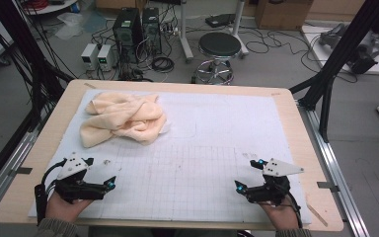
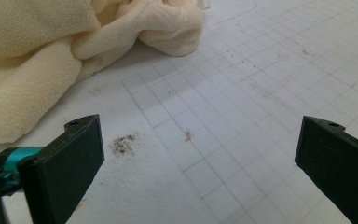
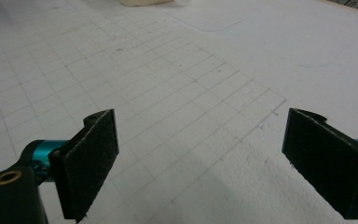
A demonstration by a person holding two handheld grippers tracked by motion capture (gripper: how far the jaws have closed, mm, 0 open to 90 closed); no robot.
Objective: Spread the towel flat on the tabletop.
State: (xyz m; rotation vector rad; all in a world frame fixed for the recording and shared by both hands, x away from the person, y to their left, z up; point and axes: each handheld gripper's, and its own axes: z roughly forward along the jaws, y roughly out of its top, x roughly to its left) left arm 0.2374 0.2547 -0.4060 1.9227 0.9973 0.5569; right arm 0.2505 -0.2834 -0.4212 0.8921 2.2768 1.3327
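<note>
A crumpled cream towel (image 1: 123, 118) lies on the white gridded mat (image 1: 202, 148) at the far left. In the left gripper view the towel (image 2: 51, 51) bunches up in the upper left, ahead of the jaws. My left gripper (image 1: 101, 173) rests near the mat's front left corner, open, with nothing between its jaws (image 2: 198, 154). My right gripper (image 1: 249, 174) rests near the front right, also open and empty (image 3: 200, 154). A corner of the towel (image 3: 144, 2) peeks in at the top edge of the right gripper view.
The mat covers a wooden table (image 1: 296, 113) with bare edges. A dark smudge (image 2: 123, 143) and a small orange speck (image 2: 188, 136) mark the mat just ahead of the left gripper. Beyond the table stand a stool (image 1: 219, 49), computer towers (image 1: 128, 32) and cables on the floor.
</note>
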